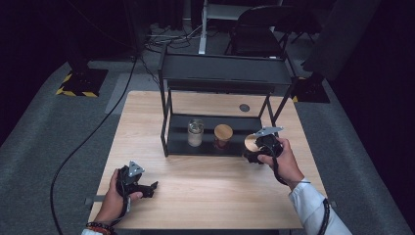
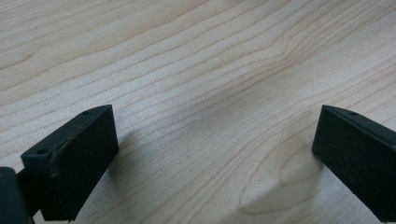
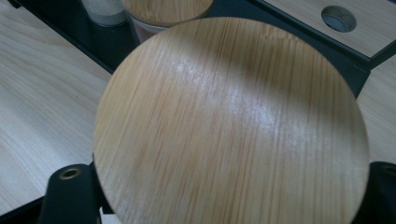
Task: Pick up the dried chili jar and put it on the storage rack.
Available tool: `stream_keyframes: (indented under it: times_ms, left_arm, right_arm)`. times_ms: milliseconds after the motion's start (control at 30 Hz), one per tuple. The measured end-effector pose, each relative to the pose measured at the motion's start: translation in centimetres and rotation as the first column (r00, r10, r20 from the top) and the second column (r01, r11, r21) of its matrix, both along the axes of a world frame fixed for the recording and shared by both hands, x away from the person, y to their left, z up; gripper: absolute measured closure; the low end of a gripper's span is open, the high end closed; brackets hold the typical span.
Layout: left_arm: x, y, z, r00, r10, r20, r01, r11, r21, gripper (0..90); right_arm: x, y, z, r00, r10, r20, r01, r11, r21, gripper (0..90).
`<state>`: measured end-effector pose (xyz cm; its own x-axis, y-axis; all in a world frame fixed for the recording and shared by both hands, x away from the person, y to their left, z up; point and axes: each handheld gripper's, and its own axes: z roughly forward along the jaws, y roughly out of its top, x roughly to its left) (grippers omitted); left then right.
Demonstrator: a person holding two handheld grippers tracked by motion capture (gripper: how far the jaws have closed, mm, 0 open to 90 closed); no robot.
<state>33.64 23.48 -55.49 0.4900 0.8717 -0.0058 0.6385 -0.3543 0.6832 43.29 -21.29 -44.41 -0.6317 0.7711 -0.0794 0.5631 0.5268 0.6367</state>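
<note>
**Bamboo lid held in right claw beside the shelf rack**

The bamboo lid is a round wooden disc clamped between the jaws of the right claw, at the right front corner of the black shelf rack, above the tabletop. In the right gripper view its flat face is turned to the camera and covers most of the frame; both jaws show only as dark stubs at the bottom corners, and the points where they meet the lid's rim are cut off by the frame's lower edge. In the high view the lid appears as a small pale disc partly masked by the claw's body and the person's right hand.

On the rack's lower shelf stand two jars. The open glass jar carries no lid; its contents are pale but too small to identify. Just right of it stands the lidded jar, closed with a similar wooden top. In the right gripper view both jars are largely hidden behind the held lid.

The left claw rests low on the near left of the tabletop, well apart from the rack. In the left gripper view its jaws stand wide apart with bare wood grain between them; it is released and grasps nothing.

A round cable hole sits in the tabletop behind the rack.
</note>
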Motion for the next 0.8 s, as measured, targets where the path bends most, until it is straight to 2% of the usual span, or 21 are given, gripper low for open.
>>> stream_keyframes:
  times_ms: [800]
  left_arm:
    - [0.0,0.0,0.0,1.0,0.001,-0.001,-0.001,1.0,-0.001,0.1]
  right_arm:
    - [2.7,0.6,-0.9,0.9982,-0.06,-0.005,0.06,0.998,-0.013,24.7]
